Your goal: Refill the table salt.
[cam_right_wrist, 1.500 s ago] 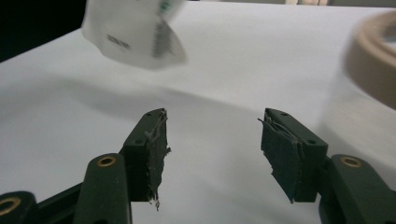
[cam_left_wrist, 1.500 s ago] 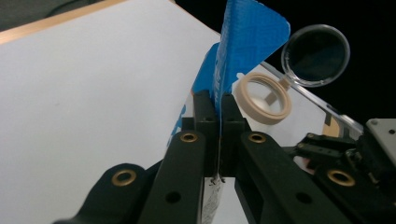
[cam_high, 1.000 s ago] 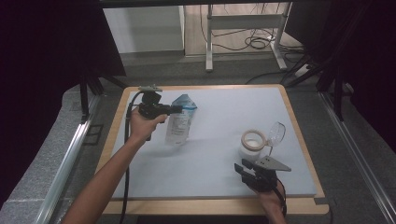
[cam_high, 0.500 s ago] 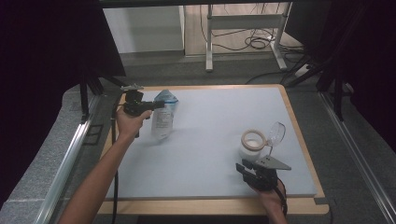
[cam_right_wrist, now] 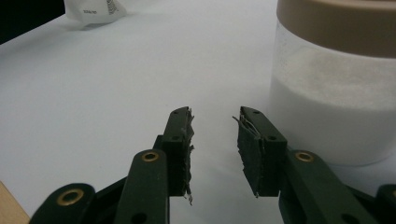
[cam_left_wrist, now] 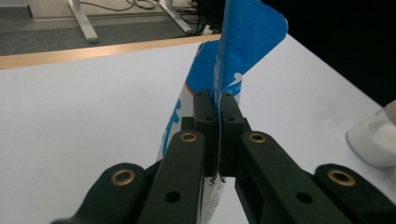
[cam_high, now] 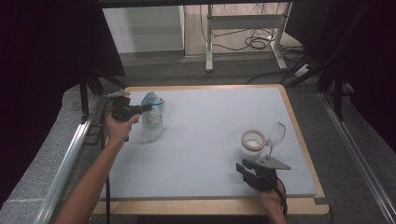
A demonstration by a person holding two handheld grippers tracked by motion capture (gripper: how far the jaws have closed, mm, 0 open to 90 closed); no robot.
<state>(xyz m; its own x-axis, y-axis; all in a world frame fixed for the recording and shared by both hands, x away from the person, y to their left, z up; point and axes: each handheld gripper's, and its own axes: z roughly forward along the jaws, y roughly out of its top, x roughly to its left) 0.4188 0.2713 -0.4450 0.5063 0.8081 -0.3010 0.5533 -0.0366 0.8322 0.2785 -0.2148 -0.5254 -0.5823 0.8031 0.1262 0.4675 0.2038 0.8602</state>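
Observation:
A blue and white plastic bag (cam_high: pixel 152 120) hangs upright over the white mat (cam_high: pixel 205 126) near its far left corner. My left gripper (cam_high: pixel 141 108) is shut on the bag's top edge. In the left gripper view the jaws (cam_left_wrist: pixel 214 100) pinch the thin blue film of the bag (cam_left_wrist: pixel 247 32) between them. Near the front right, my right gripper (cam_high: pixel 243 167) rests low and open with nothing between its fingers. It points at a clear jar (cam_high: pixel 252 145) of white powder with a tan rim. That jar (cam_right_wrist: pixel 336 93) stands just right of the open jaws (cam_right_wrist: pixel 214 126).
A clear glass-like object (cam_high: pixel 276 134) stands right beside the jar. The mat lies on a wooden-edged table (cam_high: pixel 299 135). A metal rail (cam_high: pixel 70 154) runs along the left side. Table legs and cables sit on the floor beyond the far edge.
The left hand has carried the bag leftward and a little lower, toward the mat's left edge. The right gripper has stayed where it was.

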